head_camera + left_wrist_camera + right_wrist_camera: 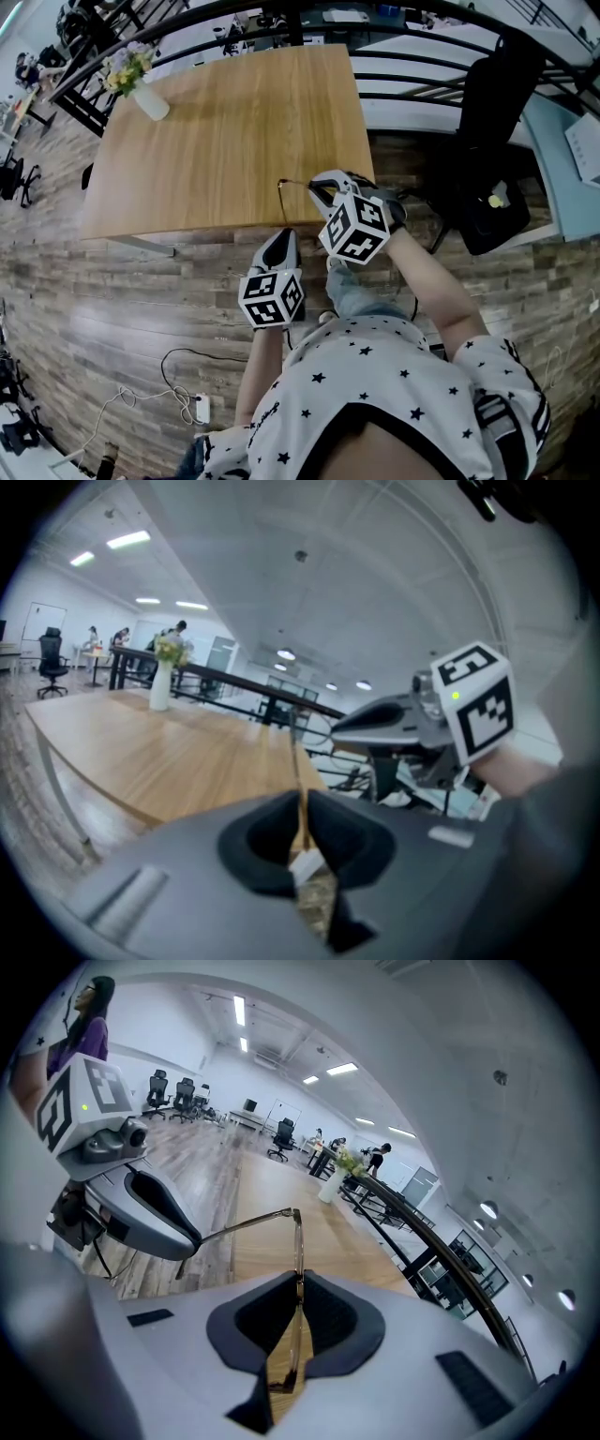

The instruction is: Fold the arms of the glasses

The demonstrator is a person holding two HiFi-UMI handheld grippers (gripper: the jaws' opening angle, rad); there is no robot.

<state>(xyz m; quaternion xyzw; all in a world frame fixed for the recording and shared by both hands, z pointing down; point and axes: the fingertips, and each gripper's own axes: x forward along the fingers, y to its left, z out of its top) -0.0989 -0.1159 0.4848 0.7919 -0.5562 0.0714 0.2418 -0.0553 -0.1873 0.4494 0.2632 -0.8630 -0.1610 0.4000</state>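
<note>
Wooden bench (216,141) in head view, flower vase (141,89) at far corner. Glasses (298,184) in the air above the near right corner, between right gripper (322,192) and left gripper (283,242).

Left gripper view: jaws almost together, clenched on a thin golden arm (300,808) seen end-on; right gripper close alongside.

Right gripper view: jaws clamped on the glasses' front, edge-on; arm standing out sideways from the hinge (296,1215), not yet folded, tip at the left jaws.

Risks, as judged: thin arm twisting or slipping from the left pinch if swung off the hinge's plane; overbending at the hinge if pushed past its stop; front sliding in the right clamp and dropping to the floor (112,300).
</note>
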